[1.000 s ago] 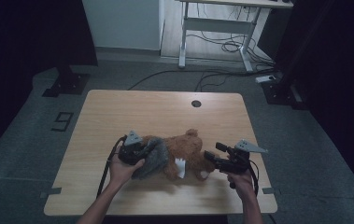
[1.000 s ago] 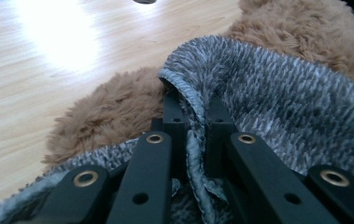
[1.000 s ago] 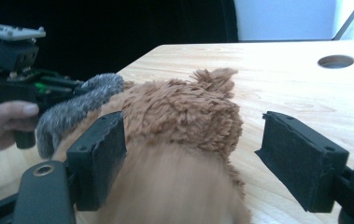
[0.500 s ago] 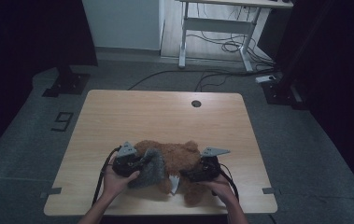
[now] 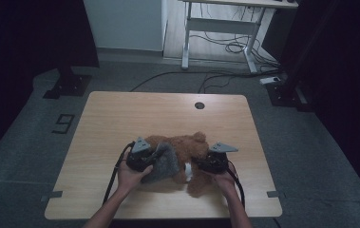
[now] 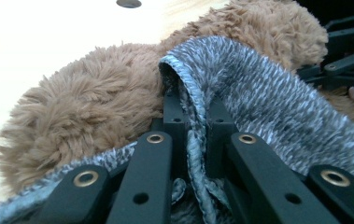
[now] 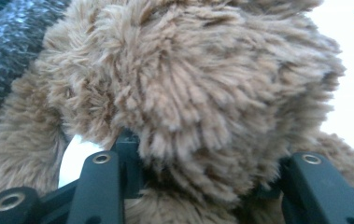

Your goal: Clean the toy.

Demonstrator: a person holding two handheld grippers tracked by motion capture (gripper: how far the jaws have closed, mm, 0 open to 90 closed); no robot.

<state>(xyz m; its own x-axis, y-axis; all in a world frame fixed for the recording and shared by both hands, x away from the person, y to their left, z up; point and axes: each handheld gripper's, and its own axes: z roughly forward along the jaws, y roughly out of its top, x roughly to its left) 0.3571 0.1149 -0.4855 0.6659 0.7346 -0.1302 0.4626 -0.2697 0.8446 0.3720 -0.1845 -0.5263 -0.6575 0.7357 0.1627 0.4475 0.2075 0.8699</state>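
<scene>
My left gripper point(image 5: 142, 159) has its jaws pinched narrow on the ribbed edge of a grey knitted garment point(image 6: 258, 98), which drapes over the shaggy brown teddy bear point(image 5: 187, 149) lying near the front edge of the wooden table point(image 5: 120, 114). My right gripper point(image 5: 213, 163) has its jaws spread wide around a plush limb, fur bulging between them. The bear lies between both grippers, long axis running left to right.

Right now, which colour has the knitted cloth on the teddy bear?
Mottled grey and white knitted cloth, clearest in the left gripper view.
</scene>
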